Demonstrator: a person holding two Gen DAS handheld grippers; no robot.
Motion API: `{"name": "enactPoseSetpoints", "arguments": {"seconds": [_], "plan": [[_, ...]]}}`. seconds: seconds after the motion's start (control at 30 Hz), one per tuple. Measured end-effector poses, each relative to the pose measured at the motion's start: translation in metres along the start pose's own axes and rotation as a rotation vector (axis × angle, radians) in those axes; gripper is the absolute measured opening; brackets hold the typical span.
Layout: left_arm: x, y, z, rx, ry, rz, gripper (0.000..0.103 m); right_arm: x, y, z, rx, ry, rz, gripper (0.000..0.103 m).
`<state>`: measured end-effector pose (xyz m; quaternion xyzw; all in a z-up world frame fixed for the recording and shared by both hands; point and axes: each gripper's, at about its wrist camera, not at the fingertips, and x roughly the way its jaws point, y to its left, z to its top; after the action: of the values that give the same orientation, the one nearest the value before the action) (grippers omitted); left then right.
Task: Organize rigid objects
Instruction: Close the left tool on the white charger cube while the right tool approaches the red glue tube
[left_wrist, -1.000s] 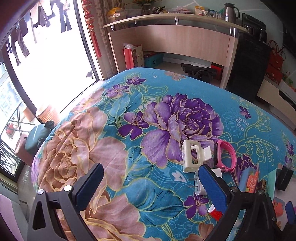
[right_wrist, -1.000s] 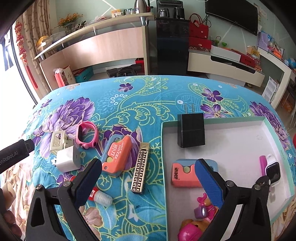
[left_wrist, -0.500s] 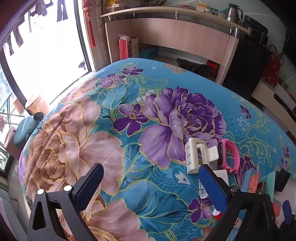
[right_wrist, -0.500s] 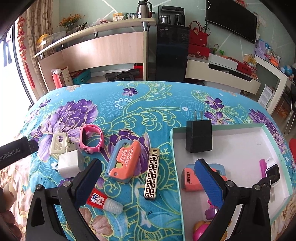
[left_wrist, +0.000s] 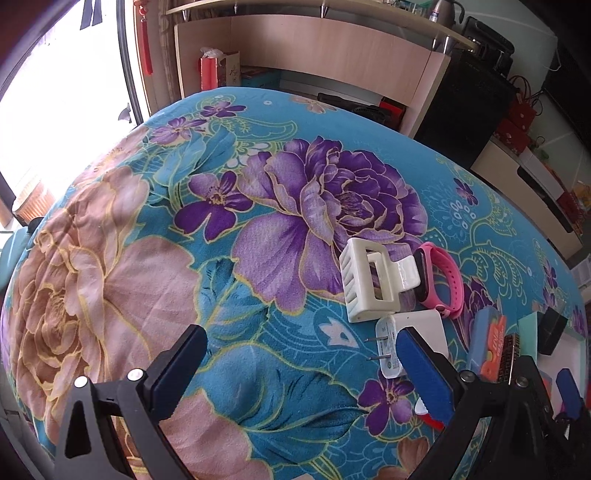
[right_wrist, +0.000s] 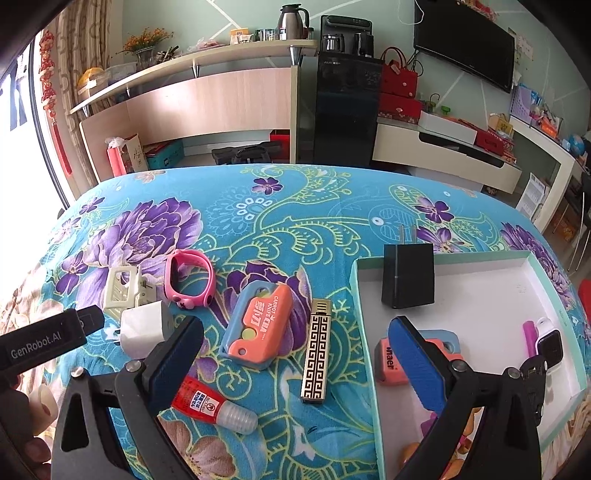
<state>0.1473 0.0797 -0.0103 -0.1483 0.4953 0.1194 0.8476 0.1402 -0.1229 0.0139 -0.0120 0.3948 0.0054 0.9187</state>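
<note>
Floral blanket (right_wrist: 295, 206), with your box (right_wrist: 554, 280) on its right side.
Both your grippers, left (left_wrist: 303, 363) and right (right_wrist: 295, 354), gape empty (nothing between the pads); left of the box lie lighter (right_wrist: 316, 349), knife (right_wrist: 260, 328), glue (right_wrist: 212, 404), charger (right_wrist: 142, 328).

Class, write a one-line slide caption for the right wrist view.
Open right tongs hover over orange carrot knife and patterned lighter, beside the white box.

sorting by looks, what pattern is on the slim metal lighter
Black-and-gold Greek-key pattern on the slim metal lighter, clearest from the right wrist.
</note>
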Motion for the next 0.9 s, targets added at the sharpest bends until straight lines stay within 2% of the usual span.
{"name": "enactPoseSetpoints", "arguments": {"seconds": [0.37,0.53,0.9], "plan": [[0.008,-0.02,-0.003,0.059,0.02,-0.021,0.103,0.007,-0.011,0.011,0.018,0.027,-0.039,0.1],[0.003,-0.031,-0.002,0.089,-0.015,-0.02,0.103,0.008,-0.02,0.011,0.042,0.014,-0.059,0.1],[0.019,-0.055,-0.006,0.131,0.016,-0.022,0.103,0.003,-0.046,0.012,0.106,-0.006,-0.085,0.1]]}}
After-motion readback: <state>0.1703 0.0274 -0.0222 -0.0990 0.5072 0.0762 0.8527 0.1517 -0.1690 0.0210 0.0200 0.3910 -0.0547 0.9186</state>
